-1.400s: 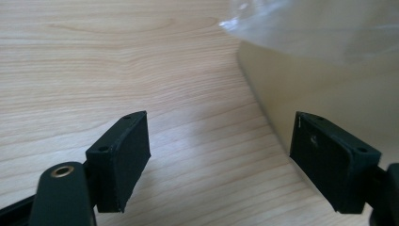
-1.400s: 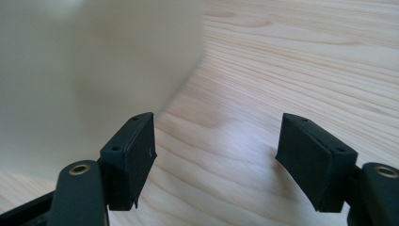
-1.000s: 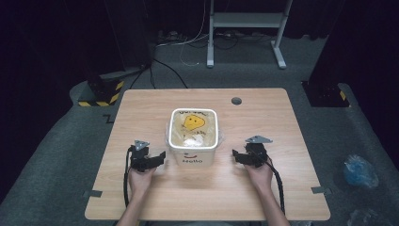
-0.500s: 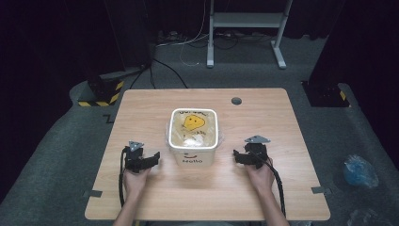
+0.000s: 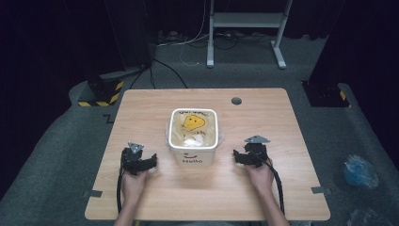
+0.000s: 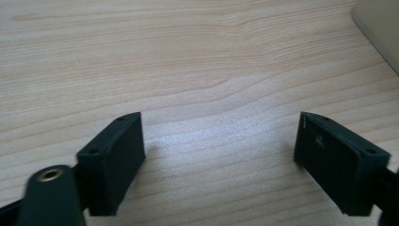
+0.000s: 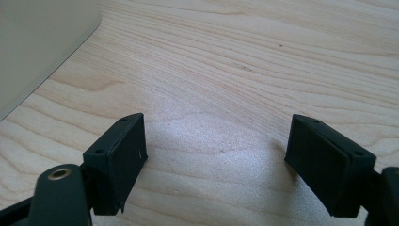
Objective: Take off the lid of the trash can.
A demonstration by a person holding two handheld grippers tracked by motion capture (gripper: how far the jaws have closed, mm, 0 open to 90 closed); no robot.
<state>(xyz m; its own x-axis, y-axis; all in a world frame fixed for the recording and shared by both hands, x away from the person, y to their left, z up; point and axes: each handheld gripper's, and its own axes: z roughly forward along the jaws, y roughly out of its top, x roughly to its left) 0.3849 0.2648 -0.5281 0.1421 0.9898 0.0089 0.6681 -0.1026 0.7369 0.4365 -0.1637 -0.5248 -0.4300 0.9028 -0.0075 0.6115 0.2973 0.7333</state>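
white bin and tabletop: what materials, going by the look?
Square white bin with yellow smiley face: likely plastic, smooth and matte, with rounded moulded corners and printed lettering. Light wooden tabletop: wood or wood-look laminate, satin; grain lines run across it, with a soft sheen between the open left claw.

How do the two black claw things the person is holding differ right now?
The left gripper sits lower in the high view, nearer the person, and farther from the white bin; the right gripper sits higher and closer to it. The left gripper's camera catches the bin at its upper right corner, the right gripper's at its upper left. Both are open, empty, low over the wooden table.
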